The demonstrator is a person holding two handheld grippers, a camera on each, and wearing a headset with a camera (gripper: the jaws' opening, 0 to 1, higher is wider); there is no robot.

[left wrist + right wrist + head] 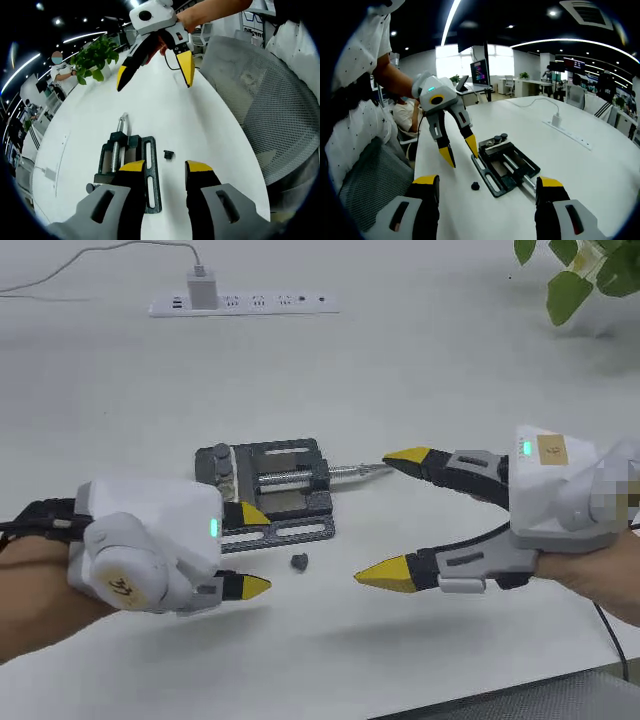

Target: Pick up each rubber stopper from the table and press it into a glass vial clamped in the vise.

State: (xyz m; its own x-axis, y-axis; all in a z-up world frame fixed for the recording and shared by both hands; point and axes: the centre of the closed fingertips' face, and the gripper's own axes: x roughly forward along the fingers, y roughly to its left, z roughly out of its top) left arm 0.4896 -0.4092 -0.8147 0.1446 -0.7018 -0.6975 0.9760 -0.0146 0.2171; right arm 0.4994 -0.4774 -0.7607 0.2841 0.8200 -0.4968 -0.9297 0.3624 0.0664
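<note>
A dark metal vise [285, 495] sits mid-table, its screw handle pointing right. At its left end stand small vials [224, 468] with dark tops, also seen in the right gripper view as vials [497, 138]. One dark rubber stopper [299, 562] lies on the table just in front of the vise. My left gripper [258, 550] hovers open and empty left of the stopper; between its fingers lies the stopper [169, 155]. My right gripper [376, 517] is wide open and empty to the right, facing the vise [506, 165] and stopper [475, 186].
A white power strip [245, 303] with a charger and cable lies at the back. Green plant leaves [580, 275] hang at the back right. The table's front edge [560, 680] runs bottom right. A mesh chair [260, 100] stands beside the table.
</note>
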